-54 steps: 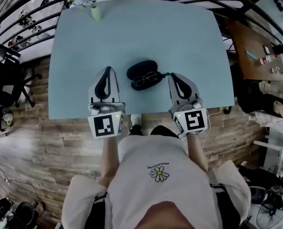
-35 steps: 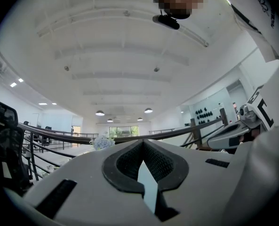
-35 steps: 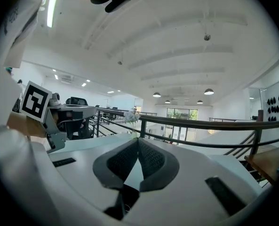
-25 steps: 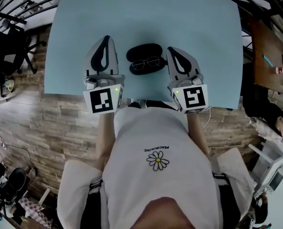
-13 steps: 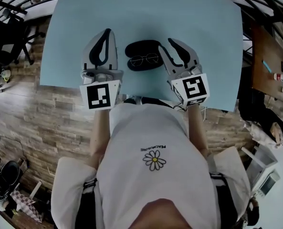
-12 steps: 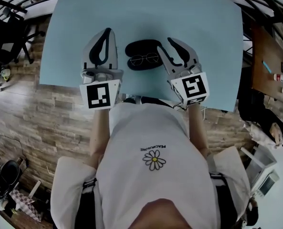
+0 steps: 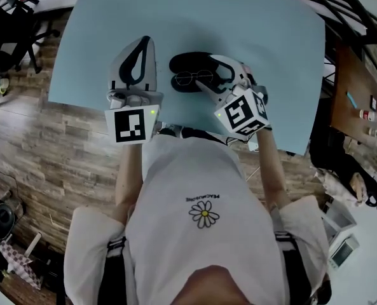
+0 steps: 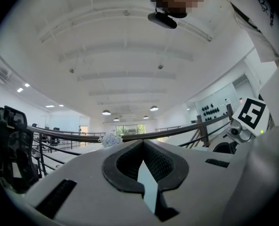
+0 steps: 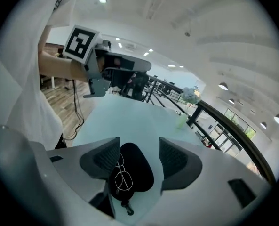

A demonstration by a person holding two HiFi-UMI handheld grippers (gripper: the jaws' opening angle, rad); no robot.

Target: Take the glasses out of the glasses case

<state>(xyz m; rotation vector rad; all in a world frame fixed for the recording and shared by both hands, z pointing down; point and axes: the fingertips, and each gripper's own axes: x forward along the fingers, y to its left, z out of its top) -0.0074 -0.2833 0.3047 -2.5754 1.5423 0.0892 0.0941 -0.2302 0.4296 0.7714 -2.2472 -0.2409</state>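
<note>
An open black glasses case (image 7: 189, 64) lies on the light blue table (image 7: 239, 18), with thin wire-framed glasses (image 7: 192, 77) resting in its near half. My right gripper (image 7: 205, 76) is rolled over and tilted down at the case's right end. Its jaws are opening, and in the right gripper view the case (image 9: 138, 169) and glasses (image 9: 122, 177) lie past the right gripper (image 9: 139, 147), untouched by its pads. Left of the case, my left gripper (image 7: 145, 40) rests shut and holds nothing. In its own view the left gripper (image 8: 143, 145) points out level over the table.
A small green vase (image 9: 181, 121) with pale flowers stands at the table's far edge. Wooden floor shows at the table's near edge (image 7: 80, 100). A black railing (image 8: 59, 134) runs behind the table. Another desk (image 7: 356, 88) with small items sits at the right.
My right gripper has swung left and down toward the case, rolled over, and gone from shut to open. My left gripper has stayed put.
</note>
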